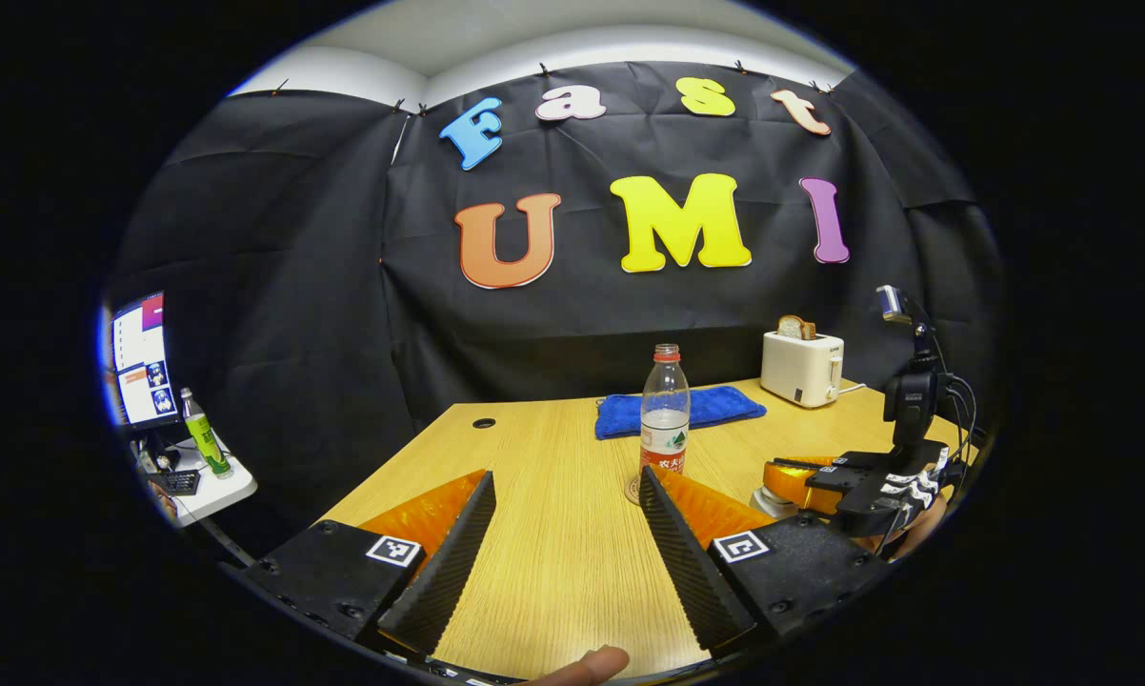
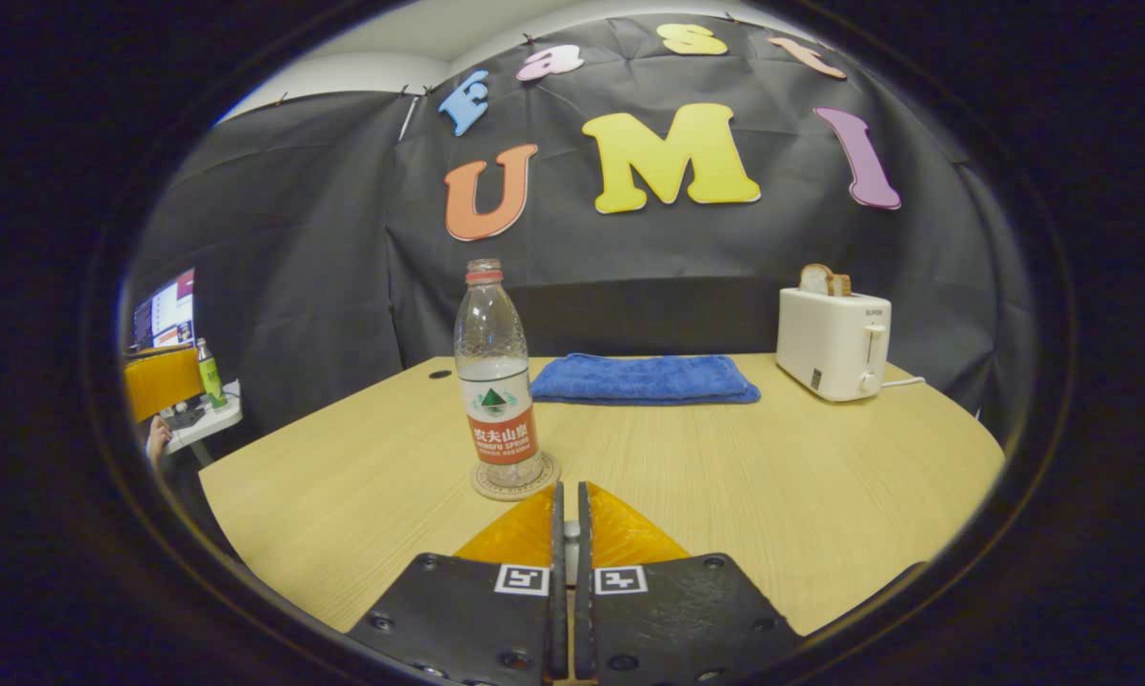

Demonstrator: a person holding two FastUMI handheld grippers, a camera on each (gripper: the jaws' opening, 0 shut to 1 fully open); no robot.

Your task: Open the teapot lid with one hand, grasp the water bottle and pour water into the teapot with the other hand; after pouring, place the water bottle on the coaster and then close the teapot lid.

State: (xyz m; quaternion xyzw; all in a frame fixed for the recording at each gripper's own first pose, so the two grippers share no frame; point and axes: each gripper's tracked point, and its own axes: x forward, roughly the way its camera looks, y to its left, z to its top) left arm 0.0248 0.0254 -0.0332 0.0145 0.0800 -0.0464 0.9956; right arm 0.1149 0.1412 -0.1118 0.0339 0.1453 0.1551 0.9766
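Observation:
A clear water bottle (image 1: 665, 410) (image 2: 494, 381) with a red label stands upright on a round coaster (image 2: 515, 484) in the middle of the wooden table (image 1: 553, 543); it has no cap and is partly filled. My left gripper (image 1: 565, 476) is open just above the table, with the bottle beyond its right finger and nothing between its fingers. My right gripper (image 2: 570, 491) (image 1: 773, 479) is shut on a small white knob (image 2: 571, 529), seemingly that of the teapot lid. In the left gripper view a pale rounded piece of the teapot (image 1: 771, 502) shows under that gripper. The rest of the teapot is hidden.
A folded blue towel (image 2: 644, 378) lies at the back of the table. A white toaster (image 2: 832, 343) holding bread stands at the back right. A side desk (image 1: 206, 481) with a monitor and a green bottle is off to the left. A thumb (image 1: 582, 662) shows at the bottom edge.

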